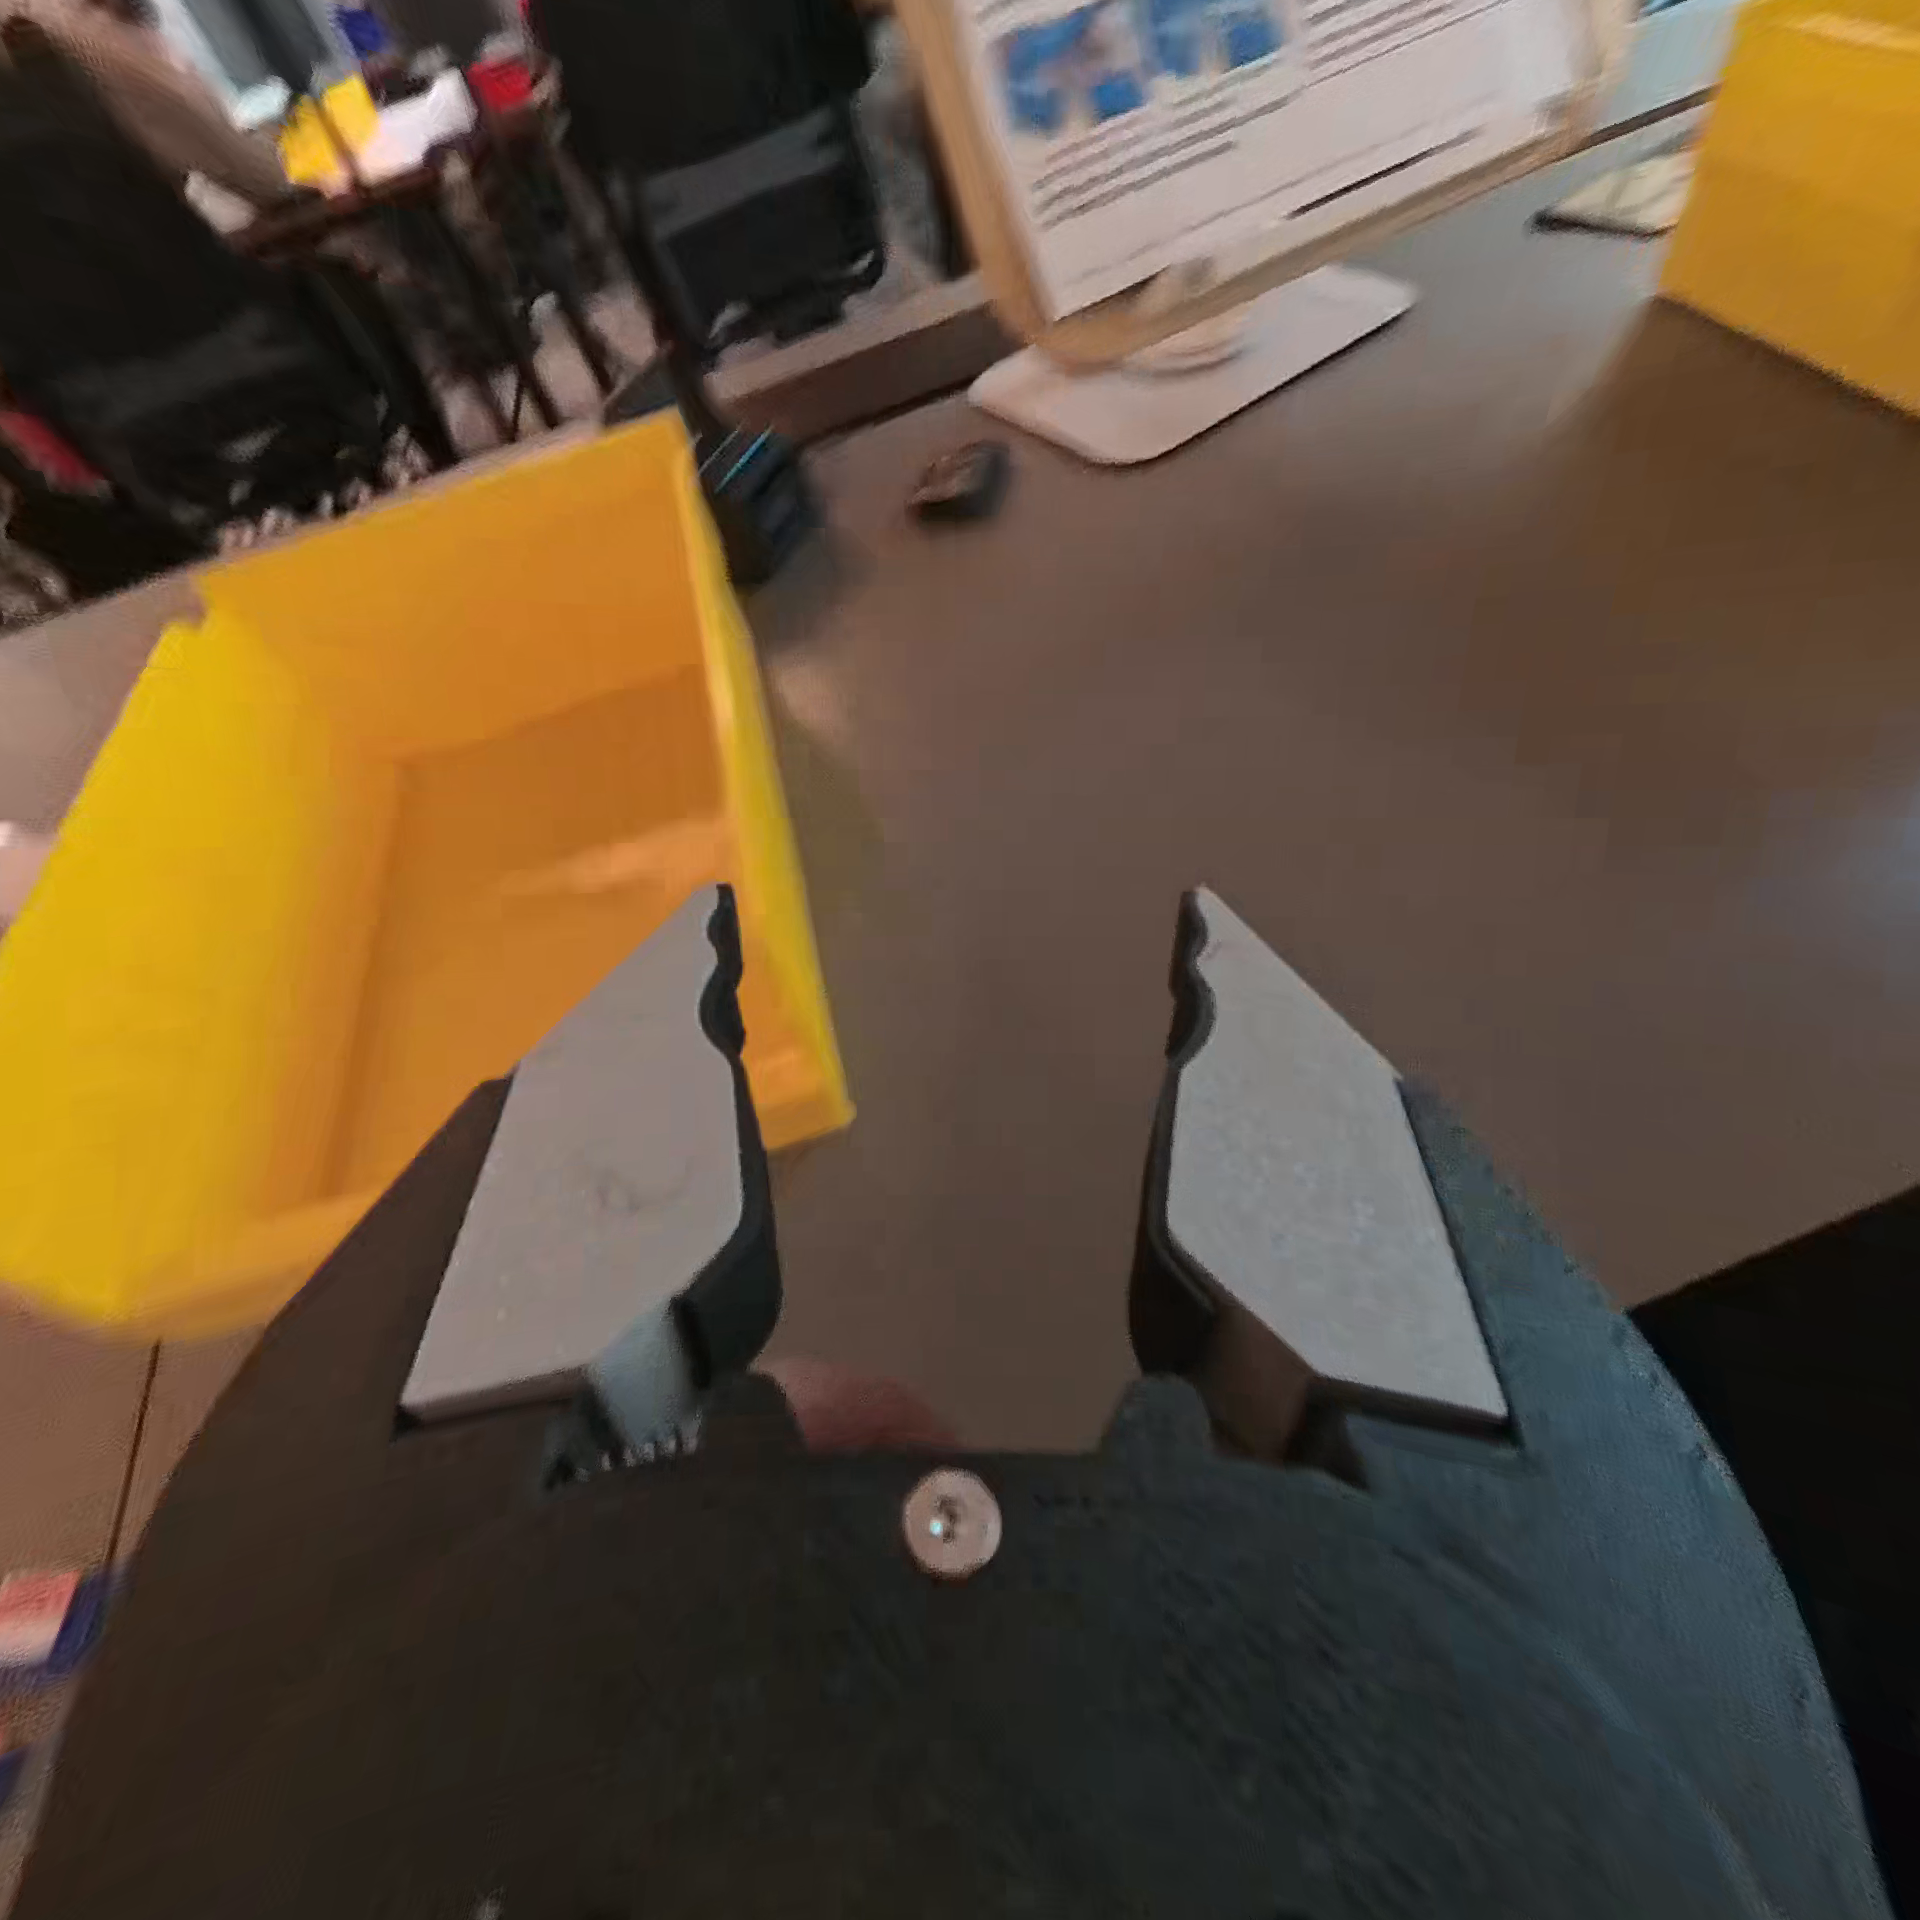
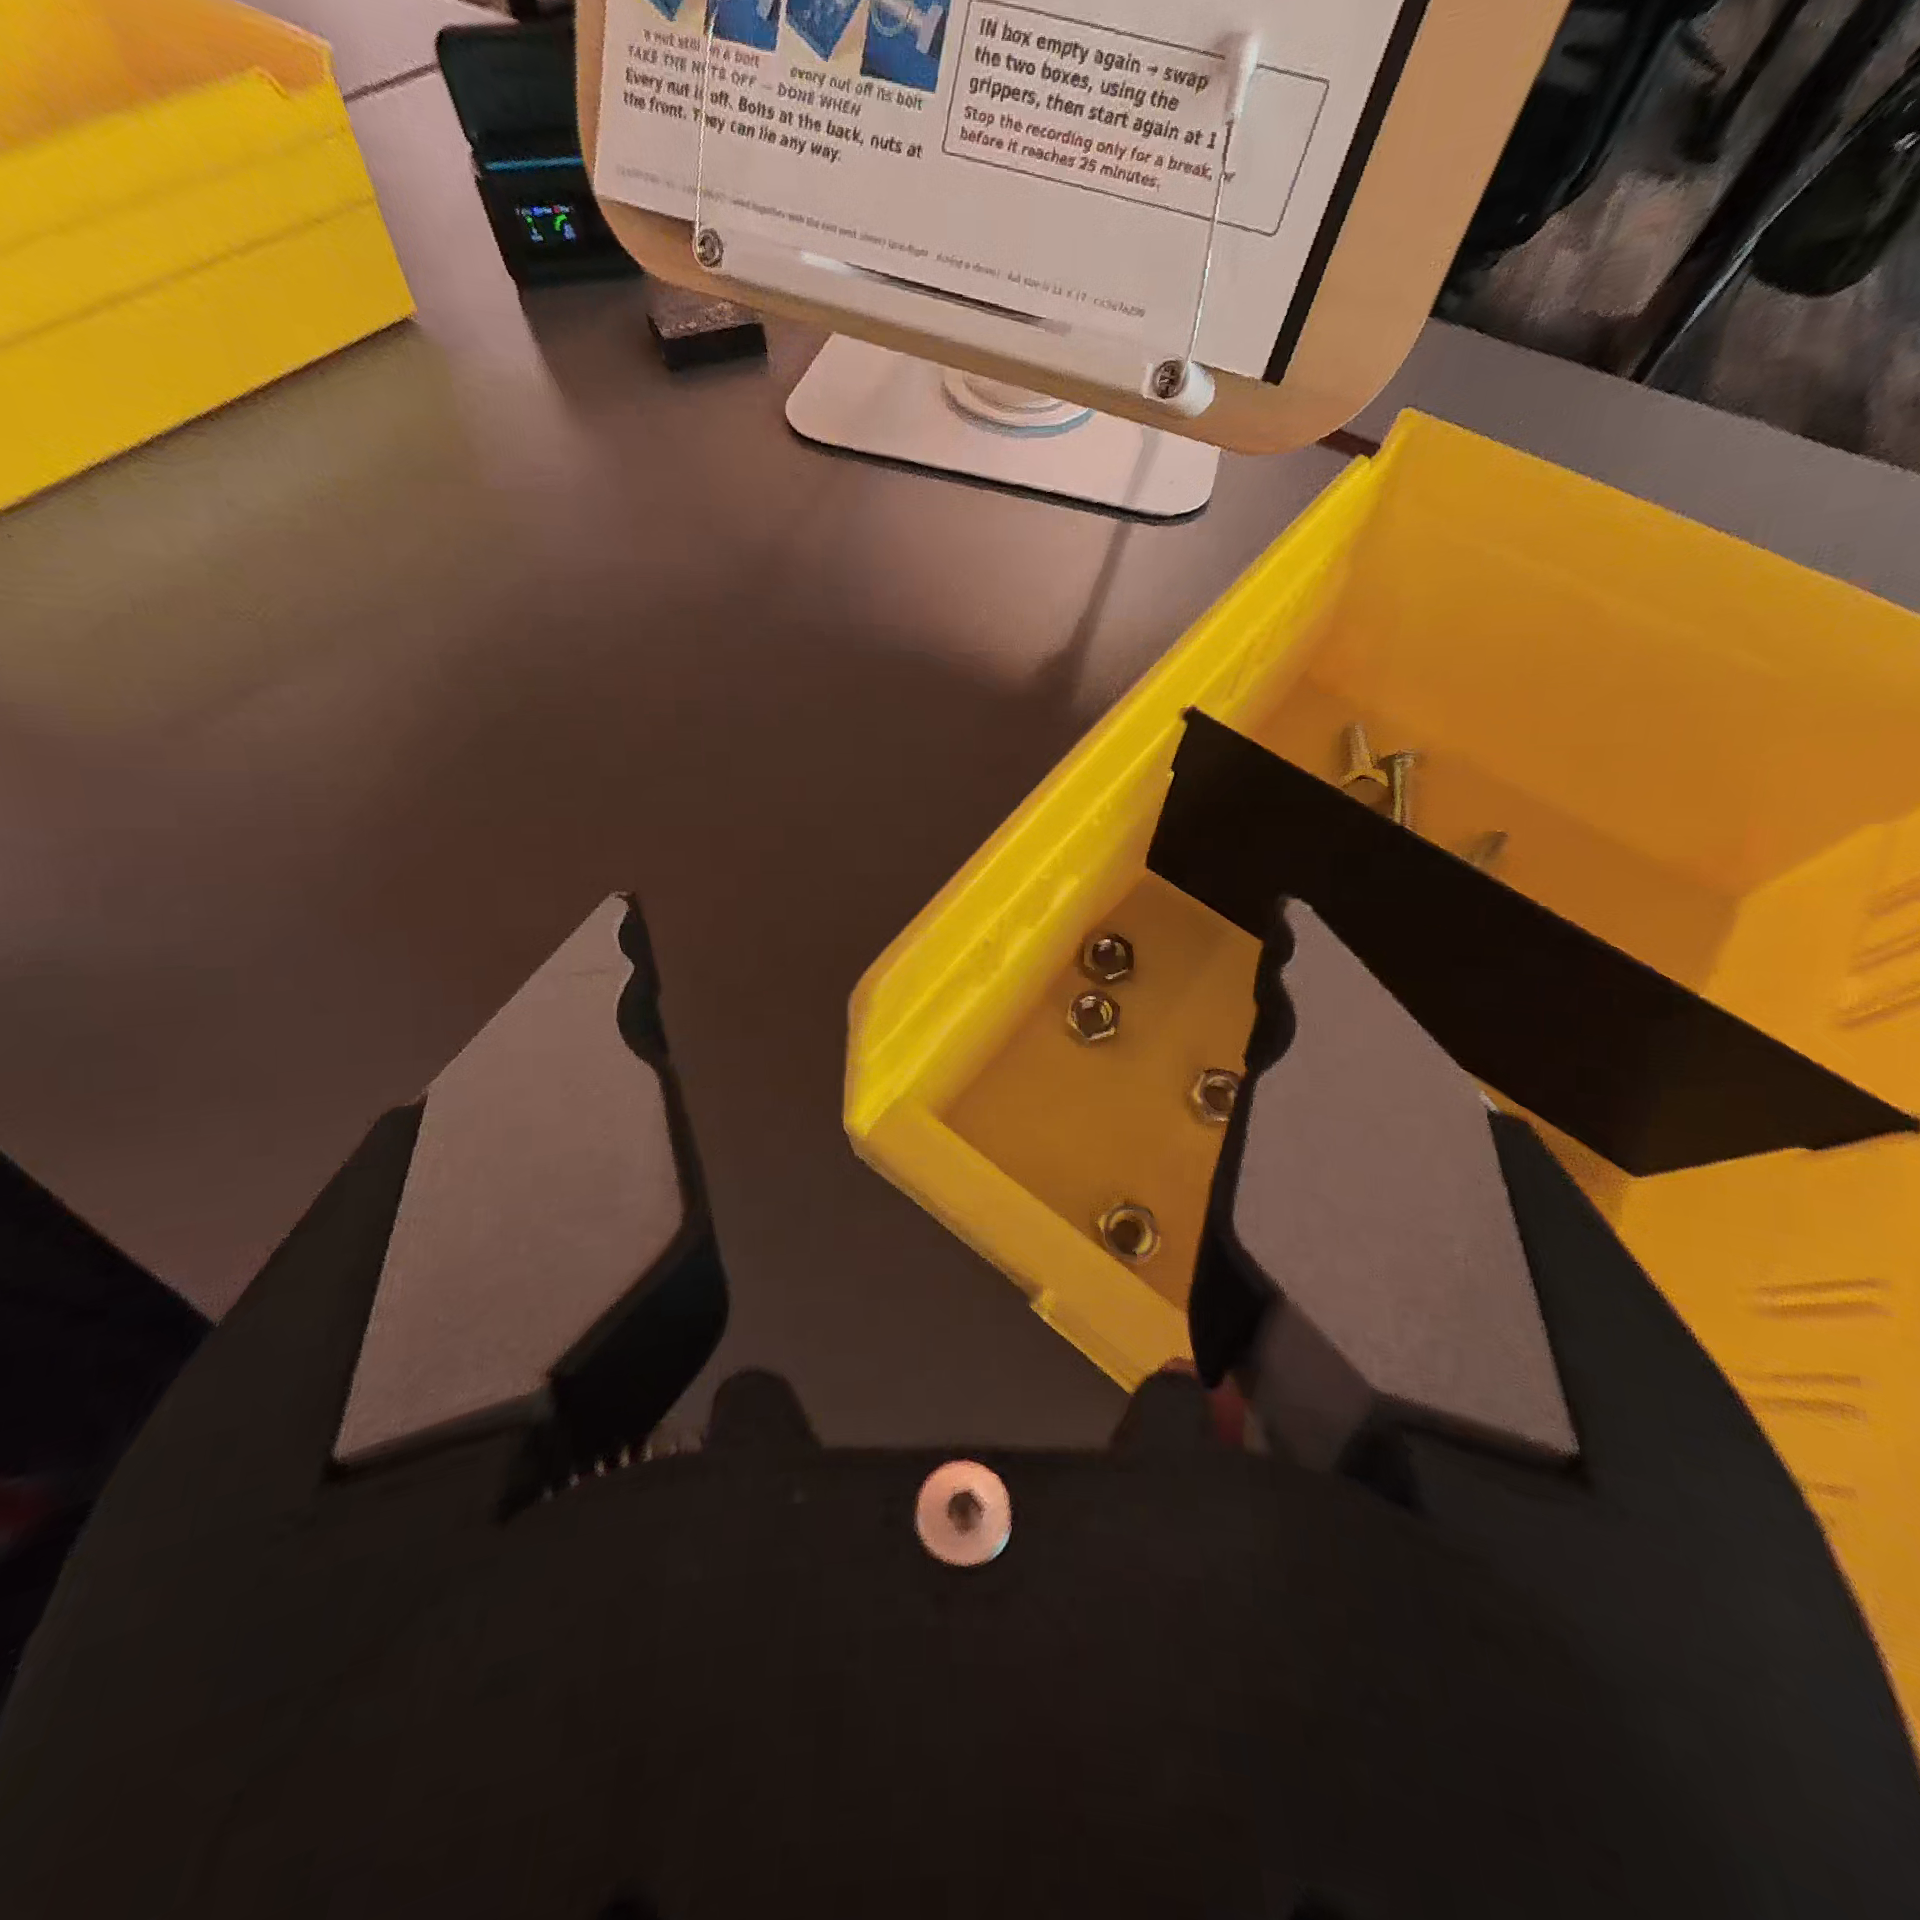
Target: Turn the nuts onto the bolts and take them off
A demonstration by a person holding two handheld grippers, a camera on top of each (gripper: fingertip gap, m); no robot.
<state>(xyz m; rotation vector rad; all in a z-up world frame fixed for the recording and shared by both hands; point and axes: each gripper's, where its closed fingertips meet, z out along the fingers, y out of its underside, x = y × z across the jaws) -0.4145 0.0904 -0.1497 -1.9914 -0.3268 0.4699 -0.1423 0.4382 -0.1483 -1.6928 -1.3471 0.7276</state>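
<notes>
The left tool [image 1: 961, 904] hangs over the dark table [image 1: 1299, 779] with its jaws spread wide and nothing between them; its left finger [image 1: 623, 1143] overlaps the near right corner of a yellow bin [image 1: 260, 935], whose floor looks bare, though the view is blurred. Beyond it stand a sign on a white stand [image 1: 1195, 208], a small dark lump [image 1: 961, 480] on the table, and the corner of a second yellow bin [image 1: 1808, 208] at far right; people sit at other tables in the background.

The right tool [image 2: 956, 904] is likewise wide open and holds nothing; its left finger [image 2: 551, 1174] is over bare table [image 2: 520, 675], its right finger [image 2: 1371, 1195] over the divided bin [image 2: 1039, 914]. A black divider [image 2: 1507, 935] splits that bin in two; four nuts [image 2: 1093, 1014] lie loose in the near compartment, apart from each other, one partly hidden by the right finger; a few bolts [image 2: 1387, 781] lie in the far compartment, just past the divider. No nut sits on a bolt that can be seen. The sign [image 2: 987, 156] stands behind the bin, with a small black device with a lit screen [image 2: 545, 223] and a dark block [image 2: 709, 338] to its left; the other bin [image 2: 177, 239] sits at far left.
</notes>
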